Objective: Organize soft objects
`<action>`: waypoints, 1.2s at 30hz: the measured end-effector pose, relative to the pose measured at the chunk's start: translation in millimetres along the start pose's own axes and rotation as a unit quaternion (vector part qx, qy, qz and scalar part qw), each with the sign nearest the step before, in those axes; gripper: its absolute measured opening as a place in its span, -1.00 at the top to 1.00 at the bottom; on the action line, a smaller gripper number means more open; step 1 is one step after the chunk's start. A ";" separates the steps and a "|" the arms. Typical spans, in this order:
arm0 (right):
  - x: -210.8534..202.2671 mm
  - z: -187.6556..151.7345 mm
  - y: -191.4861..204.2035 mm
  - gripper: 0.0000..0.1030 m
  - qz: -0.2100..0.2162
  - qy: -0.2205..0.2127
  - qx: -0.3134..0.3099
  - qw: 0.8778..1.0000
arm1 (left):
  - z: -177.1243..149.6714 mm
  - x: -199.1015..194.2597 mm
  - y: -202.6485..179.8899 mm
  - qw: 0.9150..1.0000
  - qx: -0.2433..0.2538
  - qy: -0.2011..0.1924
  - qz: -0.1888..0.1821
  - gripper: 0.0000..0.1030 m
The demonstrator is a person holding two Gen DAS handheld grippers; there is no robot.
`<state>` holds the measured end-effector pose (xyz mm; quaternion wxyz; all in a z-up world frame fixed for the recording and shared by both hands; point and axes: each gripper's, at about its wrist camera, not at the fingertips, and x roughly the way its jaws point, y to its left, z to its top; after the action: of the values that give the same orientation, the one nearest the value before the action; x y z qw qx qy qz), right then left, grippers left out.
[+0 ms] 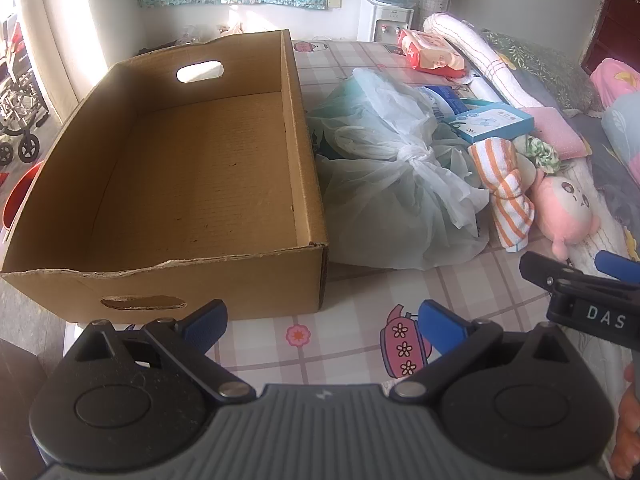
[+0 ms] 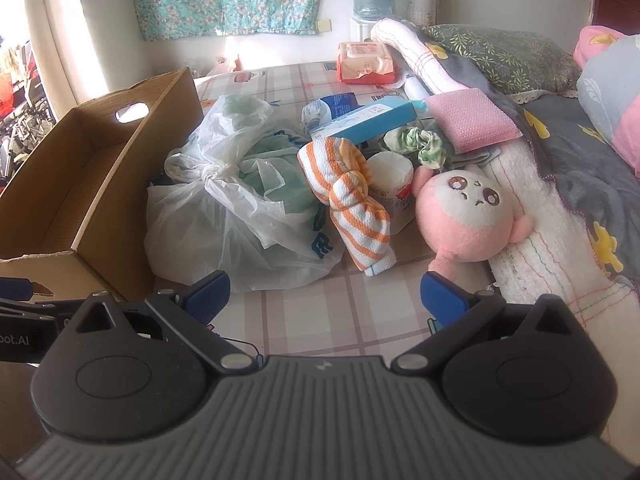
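An empty cardboard box [image 1: 192, 184] stands on the checked sheet at the left; it also shows in the right wrist view [image 2: 80, 184]. Beside it lie a tied white plastic bag [image 1: 396, 184] [image 2: 232, 200], an orange-striped towel [image 1: 504, 192] [image 2: 352, 200], a pink plush toy [image 1: 564, 208] [image 2: 468, 216], a green scrunchie [image 2: 424, 144] and a pink sponge cloth [image 2: 468, 120]. My left gripper [image 1: 322, 326] is open and empty in front of the box's near corner. My right gripper [image 2: 324, 296] is open and empty, in front of the towel, and also shows in the left wrist view [image 1: 568, 266].
A blue box [image 2: 372, 118], a white jar [image 2: 390, 184], a red wipes pack [image 2: 366, 62] and a rolled white blanket [image 2: 536, 232] lie on the bed. Pillows and a grey quilt [image 2: 568, 132] are at the right. A water dispenser [image 1: 386, 20] stands by the far wall.
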<state>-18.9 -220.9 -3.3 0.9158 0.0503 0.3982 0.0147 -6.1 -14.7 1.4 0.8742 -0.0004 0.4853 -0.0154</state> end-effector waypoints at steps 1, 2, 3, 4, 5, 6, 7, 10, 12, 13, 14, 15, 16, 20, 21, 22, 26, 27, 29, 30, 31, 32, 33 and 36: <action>0.1 -0.3 0.3 -0.98 0.001 0.000 0.000 1.000 | 0.0 0.1 0.2 1.000 0.000 0.000 0.000 -0.98; 0.5 -0.6 0.8 -0.98 0.001 0.000 -0.001 1.000 | -0.1 0.0 0.2 1.000 0.000 0.000 0.000 -0.98; 0.6 -0.6 0.8 -0.98 0.001 0.000 -0.001 1.000 | 0.0 0.0 0.1 1.000 0.000 0.000 0.000 -0.98; 0.6 -0.4 0.7 -0.98 0.001 0.000 -0.001 1.000 | 0.0 -0.1 0.4 1.000 0.001 -0.001 0.000 -0.98; 0.7 -0.3 0.7 -0.98 0.001 0.000 0.000 1.000 | 0.3 -0.2 0.6 1.000 0.002 -0.001 0.000 -0.98; 1.1 -0.3 0.6 -0.98 0.000 -0.001 0.000 1.000 | 0.8 -0.5 0.7 1.000 0.003 -0.002 0.000 -0.98; 1.7 -0.2 0.4 -0.98 0.000 -0.001 0.002 1.000 | 1.5 -1.0 0.7 1.000 0.005 -0.003 0.000 -0.98; 3.4 0.8 -2.7 -0.98 -0.001 -0.003 0.008 1.000 | 5.9 -5.7 -0.7 1.000 0.013 -0.013 0.002 -0.98; 3.0 3.2 -7.8 -0.98 -0.003 -0.009 0.012 1.000 | 11.3 -10.0 -1.1 1.000 0.021 -0.020 -0.001 -0.98; 1.7 5.6 -12.1 -0.98 -0.004 -0.014 0.014 1.000 | 14.8 -12.2 -1.2 0.999 0.026 -0.023 -0.004 -0.98; 0.0 8.7 -16.1 -0.98 -0.005 -0.020 0.016 1.000 | 20.6 -15.3 -1.5 0.999 0.035 -0.026 -0.010 -0.98; -1.1 11.6 -18.8 -0.98 -0.005 -0.026 0.018 0.999 | 27.0 -17.9 -1.3 0.999 0.043 -0.027 -0.017 -0.98; -3.2 16.4 -23.6 -0.98 -0.004 -0.035 0.020 0.999 | 35.8 -20.4 -1.5 0.998 0.053 -0.027 -0.023 -0.98; -12.3 43.0 -46.8 -0.98 0.014 -0.086 0.028 0.996 | 72.9 -27.3 -3.3 0.995 0.087 -0.036 -0.032 -0.98; -14.0 51.4 -53.9 -0.98 0.020 -0.098 0.032 0.995 | 85.2 -28.2 -4.4 0.994 0.095 -0.040 -0.036 -0.98; -14.6 59.6 -60.3 -0.98 0.026 -0.107 0.035 0.993 | 96.9 -28.1 -5.7 0.993 0.101 -0.044 -0.043 -0.99; -11.0 96.4 -90.3 -0.98 0.047 -0.126 0.056 0.989 | 135.1 -19.9 -11.3 0.988 0.117 -0.054 -0.082 -0.98; -9.9 104.2 -99.0 -0.98 0.047 -0.129 0.066 0.988 | 145.2 -15.5 -13.9 0.987 0.119 -0.055 -0.091 -0.98; -6.7 118.7 -121.2 -0.98 0.048 -0.135 0.096 0.985 | 159.5 -6.3 -22.3 0.985 0.124 -0.061 -0.105 -0.98; -4.9 123.7 -130.4 -0.98 0.048 -0.136 0.109 0.983 | 163.8 -2.1 -27.4 0.983 0.131 -0.067 -0.113 -0.98; -1.1 127.6 -140.3 -0.98 0.050 -0.133 0.126 0.982 | 167.6 2.6 -33.4 0.980 0.140 -0.070 -0.120 -0.98; 2.3 130.1 -147.5 -0.98 0.055 -0.128 0.140 0.980 | 172.8 11.1 -43.3 0.977 0.156 -0.070 -0.130 -0.98; 9.6 131.0 -155.7 -0.98 0.066 -0.119 0.160 0.978 | 176.2 17.7 -51.6 0.973 0.169 -0.069 -0.138 -0.98; 33.0 127.6 -168.1 -0.97 0.107 -0.089 0.204 0.969 | 185.4 42.2 -78.6 0.962 0.210 -0.062 -0.167 -0.89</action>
<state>94.7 -396.1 41.7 0.9110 0.2795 0.3022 0.0268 171.4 -97.1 65.0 0.8680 0.1011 0.4094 -0.2622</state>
